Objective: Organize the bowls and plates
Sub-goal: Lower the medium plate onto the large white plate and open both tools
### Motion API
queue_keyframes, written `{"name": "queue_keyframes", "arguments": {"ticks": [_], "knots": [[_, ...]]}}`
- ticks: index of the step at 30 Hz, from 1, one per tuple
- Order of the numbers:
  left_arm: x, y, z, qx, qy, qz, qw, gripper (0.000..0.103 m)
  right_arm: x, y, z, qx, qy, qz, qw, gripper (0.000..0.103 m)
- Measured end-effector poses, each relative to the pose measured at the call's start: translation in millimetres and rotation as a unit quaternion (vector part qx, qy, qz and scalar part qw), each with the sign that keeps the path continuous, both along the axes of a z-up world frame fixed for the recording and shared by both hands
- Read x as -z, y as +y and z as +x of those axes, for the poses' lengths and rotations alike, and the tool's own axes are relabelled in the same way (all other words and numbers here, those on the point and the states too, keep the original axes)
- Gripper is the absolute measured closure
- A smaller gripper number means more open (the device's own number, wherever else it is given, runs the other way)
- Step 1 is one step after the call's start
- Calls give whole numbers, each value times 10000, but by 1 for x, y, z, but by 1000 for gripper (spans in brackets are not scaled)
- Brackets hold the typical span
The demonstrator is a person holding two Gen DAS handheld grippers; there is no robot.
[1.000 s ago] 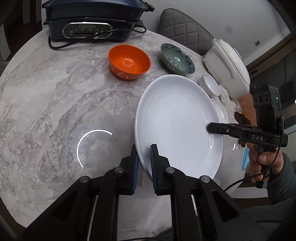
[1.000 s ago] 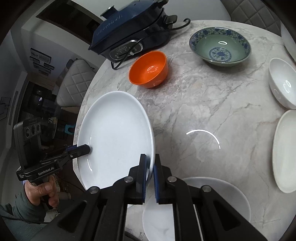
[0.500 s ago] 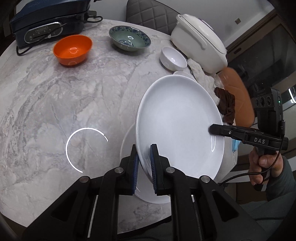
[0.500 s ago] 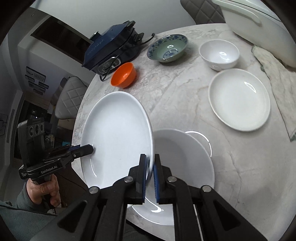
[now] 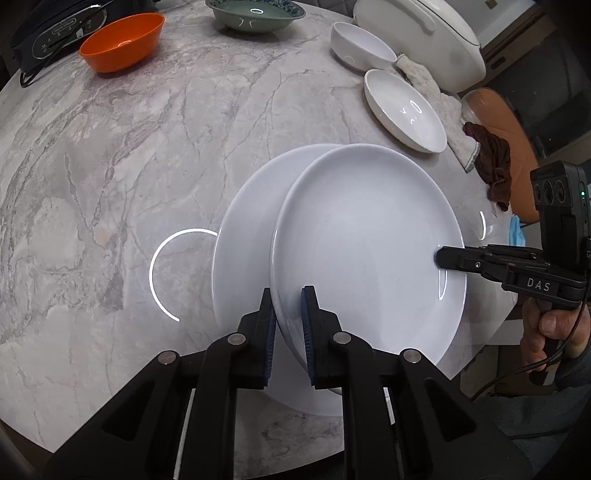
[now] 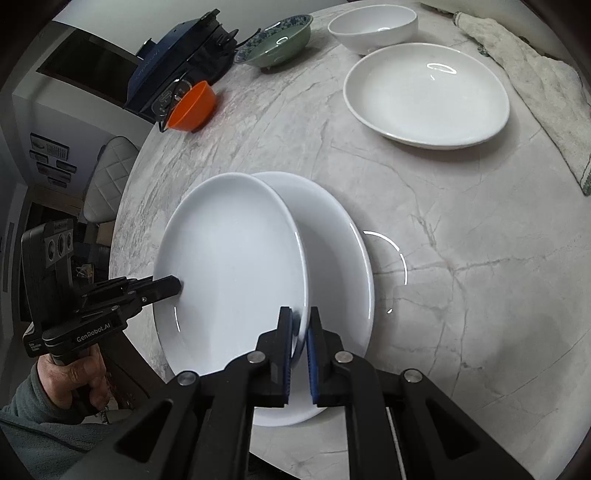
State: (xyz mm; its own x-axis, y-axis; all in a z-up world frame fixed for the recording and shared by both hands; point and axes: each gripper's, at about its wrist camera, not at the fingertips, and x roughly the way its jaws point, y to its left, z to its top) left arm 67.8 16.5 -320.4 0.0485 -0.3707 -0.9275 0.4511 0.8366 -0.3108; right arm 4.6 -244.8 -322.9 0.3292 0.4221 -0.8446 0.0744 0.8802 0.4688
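Observation:
Both grippers hold one large white plate (image 5: 362, 240) by opposite rims. My left gripper (image 5: 288, 306) is shut on its near rim; it also shows in the right wrist view (image 6: 177, 286). My right gripper (image 6: 299, 321) is shut on the other rim and shows in the left wrist view (image 5: 439, 258). The held plate (image 6: 229, 266) hangs low and tilted over a second large white plate (image 5: 243, 236) that lies on the marble table (image 5: 110, 166); this lower plate also shows in the right wrist view (image 6: 332, 243).
A smaller white plate (image 5: 404, 109), a white bowl (image 5: 360, 46), a green patterned bowl (image 5: 255, 14) and an orange bowl (image 5: 122, 40) stand further back. A dark electric cooker (image 5: 55, 29), a white lidded pot (image 5: 417, 37) and a cloth (image 5: 439, 103) lie along the far edge.
Both grippers carried the plate across the table and lowered it over the second large plate. The bowls and small plate now sit further off in view.

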Motion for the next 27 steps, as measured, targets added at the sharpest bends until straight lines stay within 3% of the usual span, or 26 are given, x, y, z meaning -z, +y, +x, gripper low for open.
{"name": "queue_keyframes", "arguments": {"ticks": [10,22,25,27], "knots": [[25,-8,3,34,120,246,9996,90,15,-1,1,-23,92,-184,9998,94],[21,-9,7,-48,69,261,9996,88,11,11,5,-239,-31,-651,9976,91],[18,-7,6,-96,61,202,9997,82,10,16,4,-306,-75,-812,9962,91],[16,-6,4,-89,43,150,9998,71,10,17,3,-320,-108,-877,9956,91]]}}
